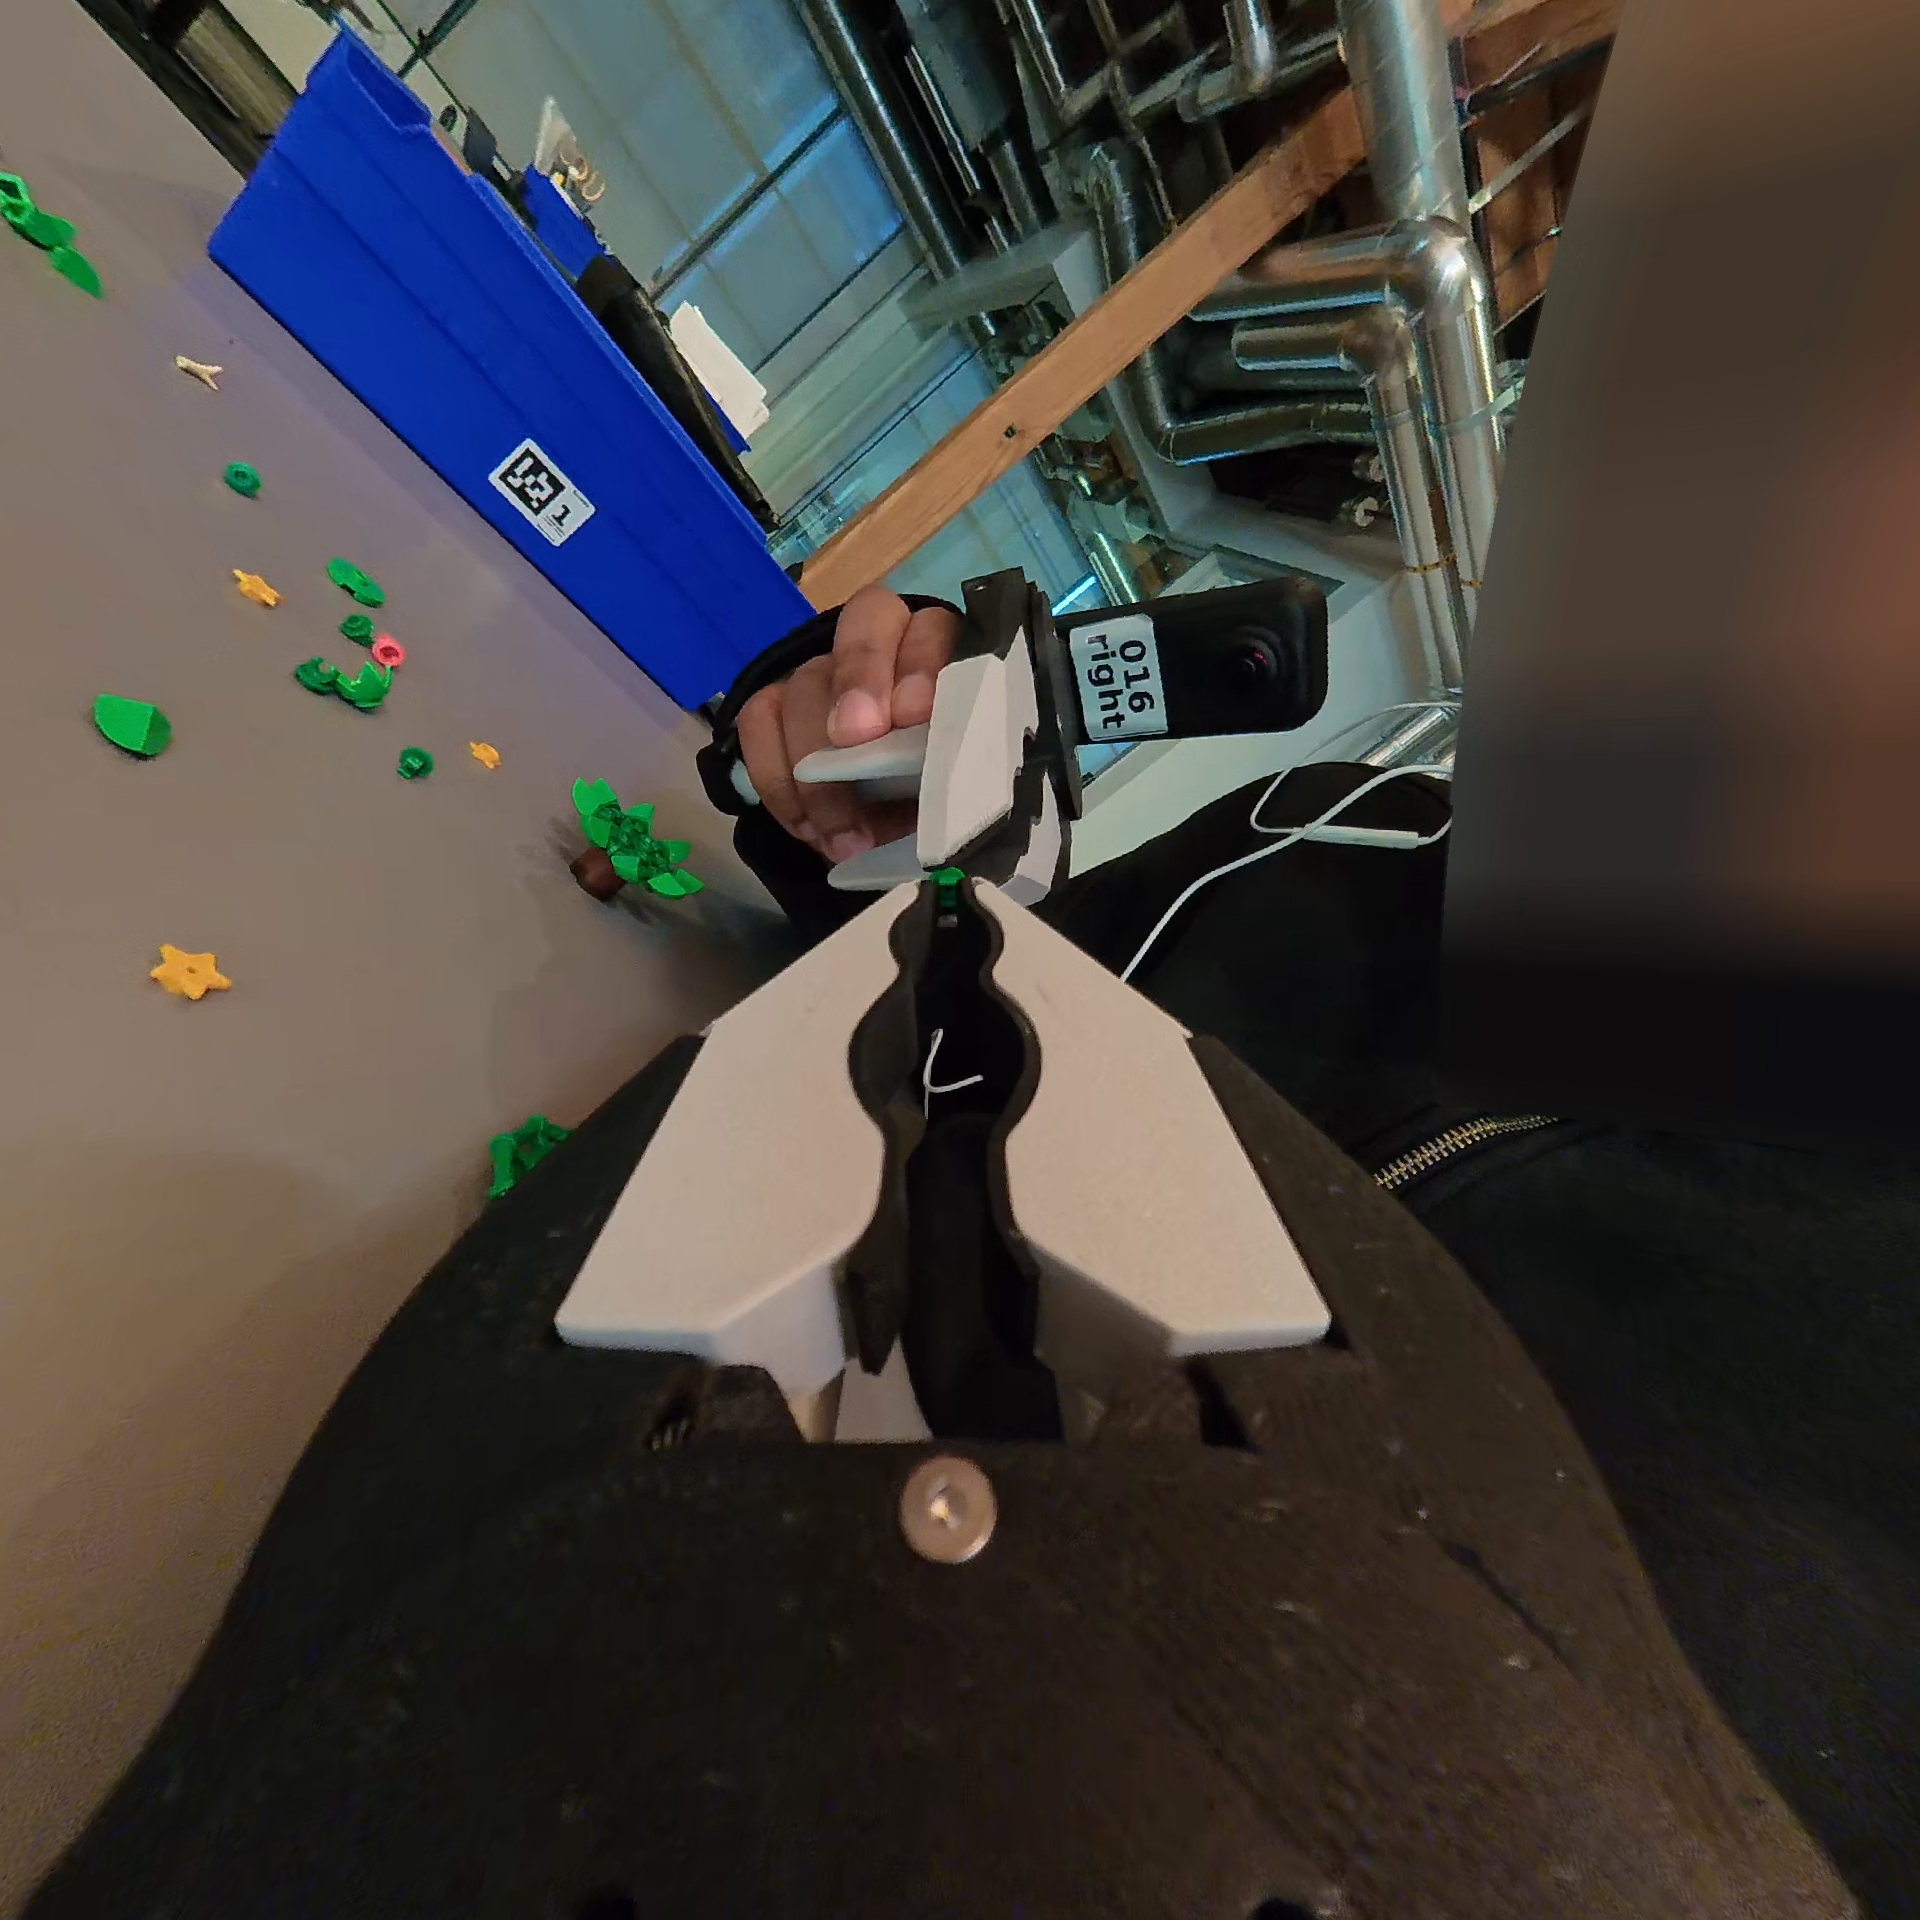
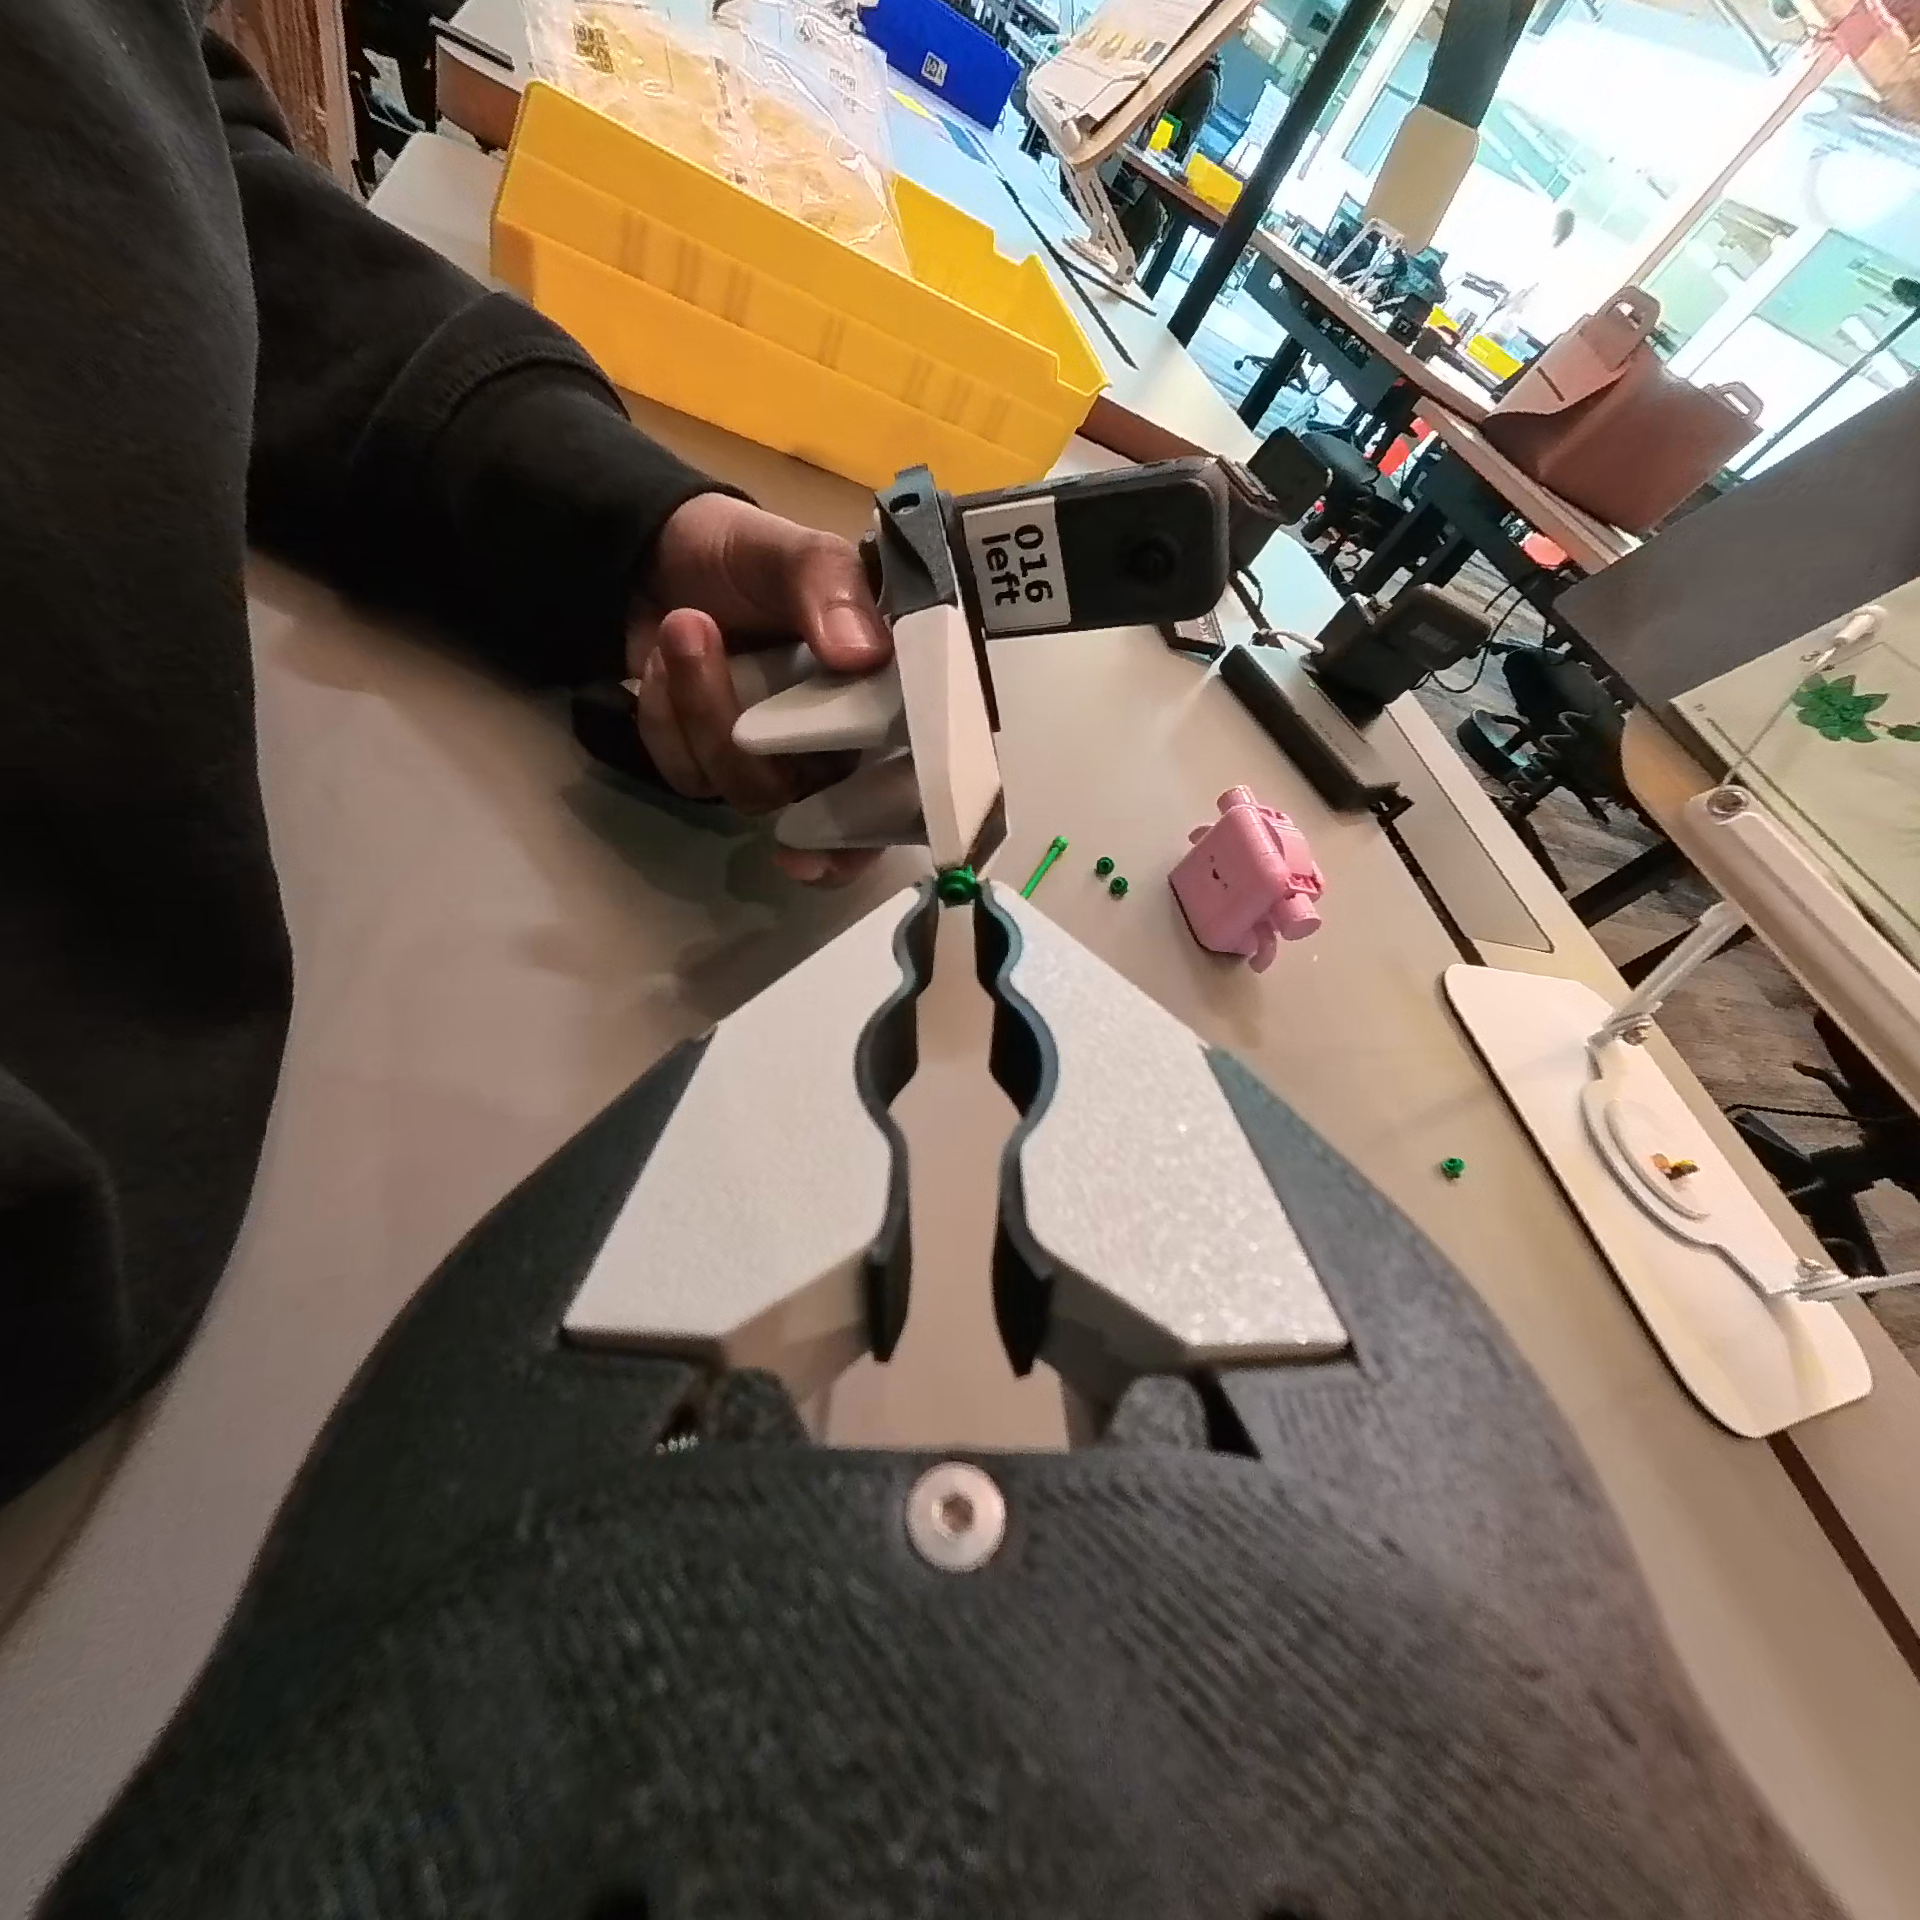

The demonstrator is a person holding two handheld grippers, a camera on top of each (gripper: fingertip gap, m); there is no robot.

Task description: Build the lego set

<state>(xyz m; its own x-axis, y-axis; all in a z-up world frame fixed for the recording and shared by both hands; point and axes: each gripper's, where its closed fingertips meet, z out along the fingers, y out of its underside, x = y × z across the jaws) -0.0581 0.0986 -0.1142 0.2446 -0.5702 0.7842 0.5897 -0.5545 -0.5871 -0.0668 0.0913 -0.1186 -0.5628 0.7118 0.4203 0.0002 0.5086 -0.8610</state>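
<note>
Joining two tiny green bits mid-air above the table [image 2: 436, 935]. Left gripper [image 1: 943, 906] is pinched narrow on a small green piece [image 1: 947, 879]; right gripper [image 2: 954, 902] is closed to a slit on a green stud [image 2: 954, 885]. Tips meet nose to nose. Next, IMO: align axes, push straight w/o slipping. Loose parts [image 1: 353, 665] and the leafy subassembly [image 1: 632, 840] wait on the table.

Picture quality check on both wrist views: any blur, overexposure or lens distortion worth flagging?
Left wrist view: a smeared blur patch fills the right edge, wide-angle bending tilts the blue bin, and the green lego piece at the fingertips stays sharp. Right wrist view: windows at upper right are blown out, the yellow bin is sharp, and the dark sleeve lacks detail.
</note>
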